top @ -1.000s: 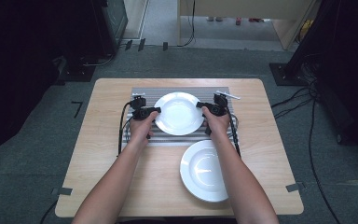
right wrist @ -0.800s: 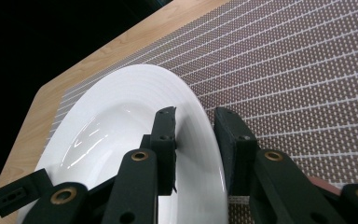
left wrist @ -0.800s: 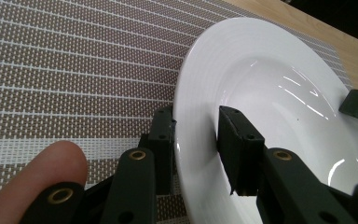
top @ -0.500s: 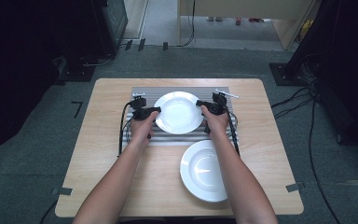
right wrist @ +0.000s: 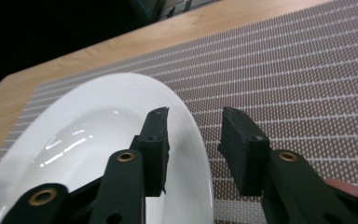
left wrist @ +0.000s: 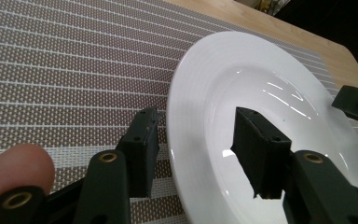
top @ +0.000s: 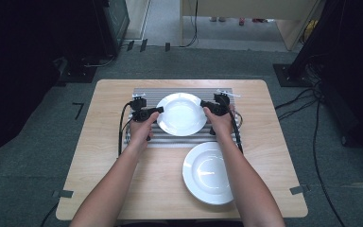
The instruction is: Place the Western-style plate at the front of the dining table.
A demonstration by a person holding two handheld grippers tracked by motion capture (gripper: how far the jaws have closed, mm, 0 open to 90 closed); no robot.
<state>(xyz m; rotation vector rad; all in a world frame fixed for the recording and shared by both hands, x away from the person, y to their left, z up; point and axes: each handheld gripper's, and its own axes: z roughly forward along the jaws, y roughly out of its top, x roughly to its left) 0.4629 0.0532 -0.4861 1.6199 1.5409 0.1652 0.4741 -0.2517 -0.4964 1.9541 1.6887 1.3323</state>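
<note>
A white plate (top: 182, 113) lies on the striped placemat (top: 189, 92). My left gripper (top: 159, 109) straddles its left rim and my right gripper (top: 203, 104) its right rim. In the left gripper view the plate (left wrist: 261, 93) has its rim between the jaws of the left gripper (left wrist: 198, 114), with a gap on both sides. The right gripper (right wrist: 196, 113) likewise stands loosely around the plate's (right wrist: 98, 130) rim. Both pairs of jaws have just been opening, and the pads press on nothing.
A second white plate (top: 208, 172) sits on the bare wooden table (top: 108, 156), front right, near my right forearm. The placemat (left wrist: 74, 70) spreads well beyond the plate. Dark equipment and cables lie on the floor around the table.
Both hands and the plate on the mat stay where they were. From above, no clear shift shows.
</note>
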